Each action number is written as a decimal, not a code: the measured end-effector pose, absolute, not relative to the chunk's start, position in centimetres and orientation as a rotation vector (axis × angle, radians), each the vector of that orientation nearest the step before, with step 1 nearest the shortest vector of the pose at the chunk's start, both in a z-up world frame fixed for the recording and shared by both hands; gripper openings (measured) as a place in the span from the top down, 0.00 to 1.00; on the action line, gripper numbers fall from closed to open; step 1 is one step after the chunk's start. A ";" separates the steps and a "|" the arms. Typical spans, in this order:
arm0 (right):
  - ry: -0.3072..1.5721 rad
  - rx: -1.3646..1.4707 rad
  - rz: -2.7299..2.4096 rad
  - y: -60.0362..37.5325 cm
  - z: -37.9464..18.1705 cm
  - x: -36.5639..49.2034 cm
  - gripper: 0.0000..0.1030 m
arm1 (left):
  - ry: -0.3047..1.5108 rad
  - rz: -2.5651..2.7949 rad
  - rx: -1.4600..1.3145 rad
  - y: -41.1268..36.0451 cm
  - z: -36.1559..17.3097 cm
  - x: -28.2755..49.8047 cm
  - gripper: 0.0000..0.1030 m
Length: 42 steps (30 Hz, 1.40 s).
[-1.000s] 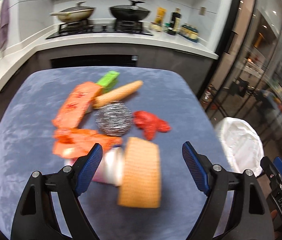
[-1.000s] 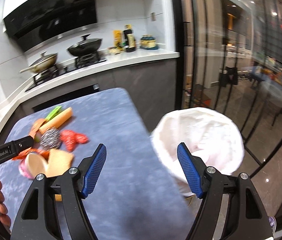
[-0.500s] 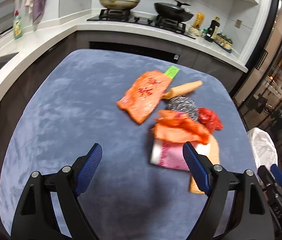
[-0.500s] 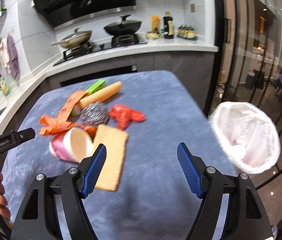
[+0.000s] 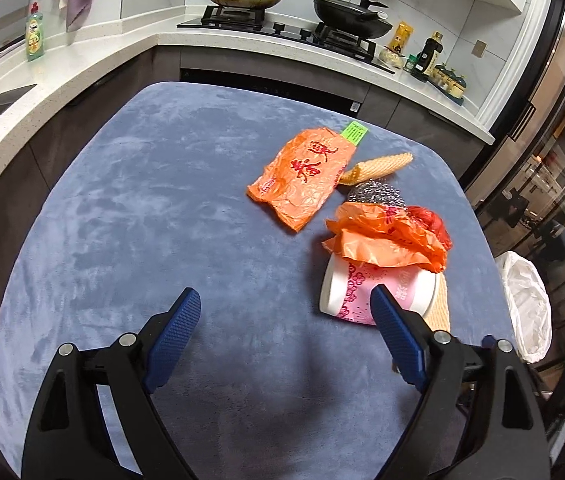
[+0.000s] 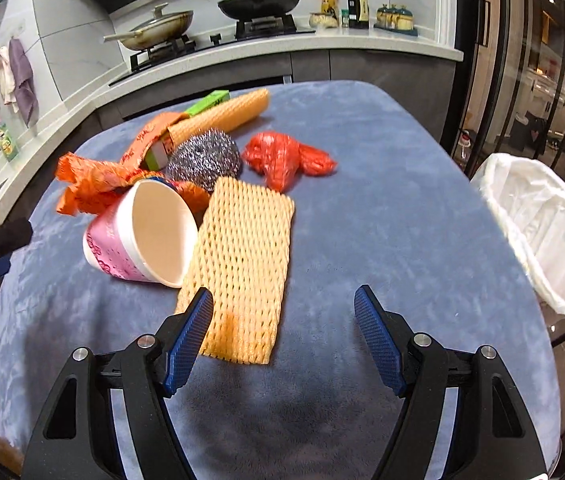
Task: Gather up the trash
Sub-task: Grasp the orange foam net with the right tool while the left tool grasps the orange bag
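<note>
Both grippers hung over a table (image 5: 130,208) covered in blue-grey cloth, each angled down at it. The left gripper (image 5: 284,320) had its 2 blue-padded fingers (image 5: 172,320) spread wide and empty; its jaws had just been opening further, with only bare cloth between them, and the right-hand finger stood in front of a pink paper cup (image 5: 366,292) lying on its side. The right gripper (image 6: 284,336) was likewise released and held nothing; the near end of a flat yellow foam net (image 6: 242,268) lay between its fingers, close by the left-hand pad, though contact could not be told. The trash sat in 1 loose cluster on the table: the cup (image 6: 142,236) resting partly on the net, a crumpled orange bag (image 6: 94,180) draped over it, a steel-wool scrubber (image 6: 206,158) just behind, a red mesh bag (image 6: 282,158) beside the scrubber, a rolled foam net (image 6: 222,114), a flat orange bag (image 5: 306,176) and a green box (image 6: 208,102) farther back. A bin lined with a white bag (image 6: 538,232) stood off the table's right edge.
</note>
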State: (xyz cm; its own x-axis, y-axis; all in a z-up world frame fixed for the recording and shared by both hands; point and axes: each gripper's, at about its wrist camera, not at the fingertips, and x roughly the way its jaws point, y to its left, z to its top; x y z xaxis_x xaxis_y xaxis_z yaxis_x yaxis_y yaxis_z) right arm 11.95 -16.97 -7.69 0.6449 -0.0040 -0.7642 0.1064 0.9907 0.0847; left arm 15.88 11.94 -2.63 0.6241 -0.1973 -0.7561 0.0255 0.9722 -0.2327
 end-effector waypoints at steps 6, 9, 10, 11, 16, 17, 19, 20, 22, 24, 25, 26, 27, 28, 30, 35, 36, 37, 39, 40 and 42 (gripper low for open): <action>0.907 0.127 -0.055 -16.6 -9.4 12.5 0.46 | 0.887 -0.147 -0.208 11.1 -2.5 16.2 0.17; 0.917 0.135 -0.039 -16.4 -10.0 12.8 0.54 | 0.878 -0.148 -0.202 10.7 -2.4 16.3 0.15; 0.914 0.134 -0.034 -16.3 -10.1 12.8 0.58 | 0.878 -0.151 -0.200 10.6 -2.3 16.3 0.15; 0.912 0.133 -0.026 -16.3 -10.1 12.8 0.63 | 0.879 -0.152 -0.199 10.4 -2.4 16.5 0.15; 0.904 0.124 0.012 -15.8 -9.9 12.6 0.84 | 0.887 -0.158 -0.204 9.8 -2.4 16.8 0.15; 0.901 0.119 0.010 -15.7 -9.8 12.6 0.91 | 0.887 -0.161 -0.206 9.7 -2.3 16.9 0.15; 0.896 0.132 0.014 -16.0 -9.6 12.4 0.91 | 0.882 -0.169 -0.208 9.4 -2.2 17.0 0.15; 0.894 0.147 0.015 -16.3 -9.4 12.3 0.91 | 0.880 -0.173 -0.212 9.2 -2.1 17.0 0.15; 0.886 0.157 0.008 -16.9 -9.1 12.1 0.91 | 0.876 -0.190 -0.226 8.8 -1.7 17.1 0.15; 0.872 0.167 -0.002 -17.5 -8.7 11.8 0.92 | 0.874 -0.203 -0.244 8.4 -1.4 17.3 0.15; 0.866 0.172 -0.007 -17.8 -8.5 11.7 0.92 | 0.871 -0.215 -0.255 8.0 -1.2 17.6 0.14; 0.858 0.178 -0.013 -18.1 -8.2 11.6 0.92 | 0.870 -0.218 -0.260 7.7 -1.0 17.7 0.14; 0.852 0.182 -0.017 -18.4 -8.0 11.5 0.92 | 0.869 -0.219 -0.265 7.3 -0.9 18.0 0.14; 0.845 0.185 -0.023 -18.7 -7.7 11.4 0.92 | 0.872 -0.216 -0.267 6.9 -0.8 18.3 0.14; 0.835 0.189 -0.030 -19.1 -7.3 11.3 0.92 | 0.883 -0.210 -0.271 6.2 -0.9 18.9 0.14; 0.816 0.199 -0.045 -20.1 -6.7 10.8 0.92 | 0.917 -0.173 -0.263 4.4 -1.4 20.5 0.20; 0.814 0.203 -0.047 -20.3 -6.6 10.7 0.92 | 0.919 -0.161 -0.252 4.1 -1.5 20.7 0.26; 0.813 0.204 -0.047 -20.3 -6.5 10.6 0.92 | 0.920 -0.159 -0.247 3.9 -1.6 20.8 0.33; 0.809 0.210 -0.049 -20.7 -6.4 10.5 0.92 | 0.933 -0.170 -0.244 3.6 -1.9 21.0 0.45; 0.808 0.214 -0.049 -20.9 -6.4 10.4 0.92 | 0.939 -0.175 -0.245 3.6 -2.0 21.0 0.54; 0.804 0.219 -0.051 -21.3 -6.2 10.3 0.92 | 0.949 -0.183 -0.242 3.5 -2.2 21.1 0.67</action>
State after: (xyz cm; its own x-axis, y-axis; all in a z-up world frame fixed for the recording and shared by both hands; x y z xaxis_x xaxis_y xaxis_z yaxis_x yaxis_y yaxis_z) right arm 10.34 -21.29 -6.25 0.6942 0.0380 -0.7188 0.1284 0.9761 0.1755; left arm 21.09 3.53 -2.17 0.5703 -0.2603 -0.7791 0.0487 0.9575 -0.2843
